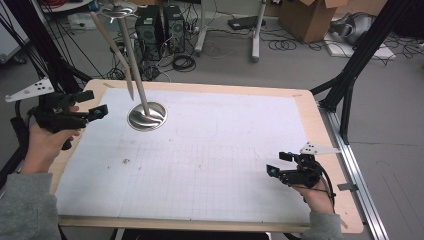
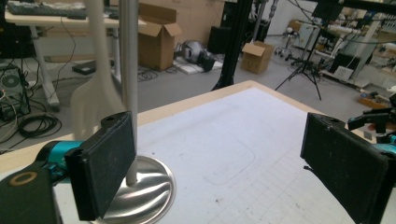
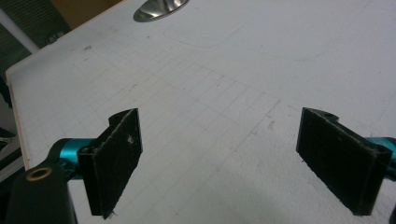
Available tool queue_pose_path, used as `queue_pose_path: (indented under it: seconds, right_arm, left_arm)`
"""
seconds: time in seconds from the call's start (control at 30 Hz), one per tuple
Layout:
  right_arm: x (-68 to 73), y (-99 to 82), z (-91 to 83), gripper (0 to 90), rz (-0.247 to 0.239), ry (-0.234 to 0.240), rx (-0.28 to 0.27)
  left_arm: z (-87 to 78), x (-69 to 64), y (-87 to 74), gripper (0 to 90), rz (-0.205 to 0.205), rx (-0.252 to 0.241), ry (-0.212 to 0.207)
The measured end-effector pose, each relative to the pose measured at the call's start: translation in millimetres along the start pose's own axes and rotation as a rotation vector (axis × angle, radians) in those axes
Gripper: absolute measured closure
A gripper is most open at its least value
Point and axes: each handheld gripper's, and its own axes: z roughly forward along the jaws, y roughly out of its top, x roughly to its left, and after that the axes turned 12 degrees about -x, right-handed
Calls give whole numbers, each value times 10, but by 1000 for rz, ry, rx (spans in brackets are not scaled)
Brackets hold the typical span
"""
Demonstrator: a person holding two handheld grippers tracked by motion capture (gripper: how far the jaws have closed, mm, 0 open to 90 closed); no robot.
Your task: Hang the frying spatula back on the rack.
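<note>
At the near right of the surface [image 1: 210,165] the right hand-held gripper [image 1: 280,163] hovers released and empty, while at the left edge the left hand-held gripper [image 1: 99,103] stands spread wide with nothing between its pads, just beside the metal stand [image 1: 135,60]. A careless sideways nudge from the left pad could tip the top-heavy stand over. Its long pole rises nearly upright from a round base [image 1: 146,116] at the far left, with a pale spatula [image 1: 114,50] hanging from the top.
</note>
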Motion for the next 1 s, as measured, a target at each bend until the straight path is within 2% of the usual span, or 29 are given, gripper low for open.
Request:
queue_pose_path:
  seconds: [0.1,0.2,0.33,0.4,0.5,0.7,1.0]
  right_arm:
    - [2,0,9,135,-9,4,1]
    - [12,2,11,135,-4,4,4]
    - [22,13,2,135,-6,5,-4]
    - [26,16,-3,134,-9,4,-6]
    - [30,14,-3,135,-15,1,-1]
    - [37,24,-16,134,-21,-4,-26]
    - [56,66,-47,135,-34,-2,-69]
  left_arm:
    - [-25,-70,-46,112,-3,-12,-4]
    - [-56,-148,-75,112,33,2,26]
    - [-116,-232,-107,112,49,0,33]
    - [-153,-240,-131,112,38,7,13]
    - [-233,-244,-165,112,50,15,45]
    - [-388,-301,-260,112,88,33,105]
    - [-523,-305,-459,108,78,47,148]
